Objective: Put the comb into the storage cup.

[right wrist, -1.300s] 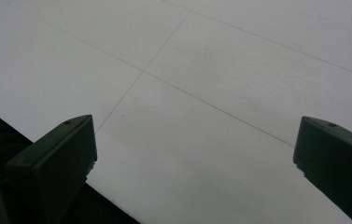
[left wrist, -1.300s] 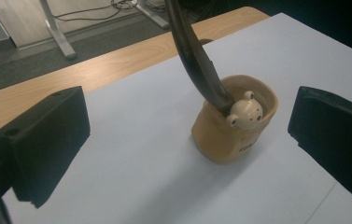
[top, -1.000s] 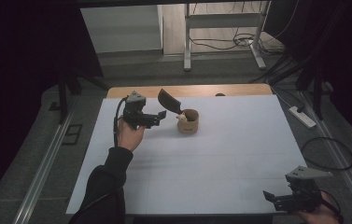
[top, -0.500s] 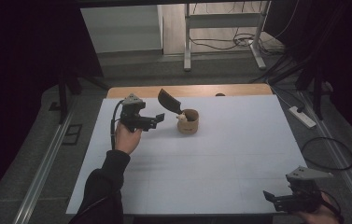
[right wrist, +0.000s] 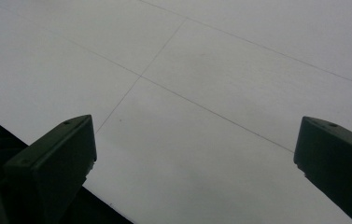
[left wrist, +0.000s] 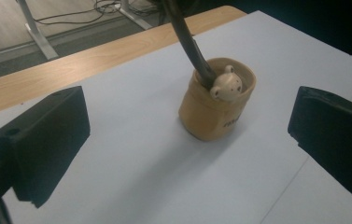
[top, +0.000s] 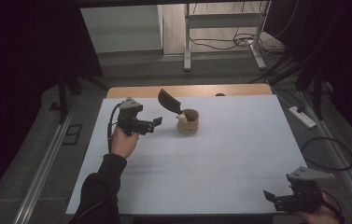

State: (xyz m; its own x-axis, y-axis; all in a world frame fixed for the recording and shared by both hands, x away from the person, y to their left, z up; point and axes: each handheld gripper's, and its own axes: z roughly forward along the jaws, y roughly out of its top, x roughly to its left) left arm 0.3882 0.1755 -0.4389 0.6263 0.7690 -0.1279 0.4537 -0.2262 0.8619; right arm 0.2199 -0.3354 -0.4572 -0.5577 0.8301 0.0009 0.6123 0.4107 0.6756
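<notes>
While both tools gape empty, the left gripper view reveals a bear-headed cup holding a spatula.

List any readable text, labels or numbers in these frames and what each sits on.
Tan cup: a short dark print low on its side, cut off by the curve and too blurred to read.
Bear-head figure on the cup rim: dots for a face, no text.
Dark spatula standing in the cup: no marking legible.
White table sheet: thin ruled lines, no writing.
Left tongs and right tongs: no labels visible.
</notes>
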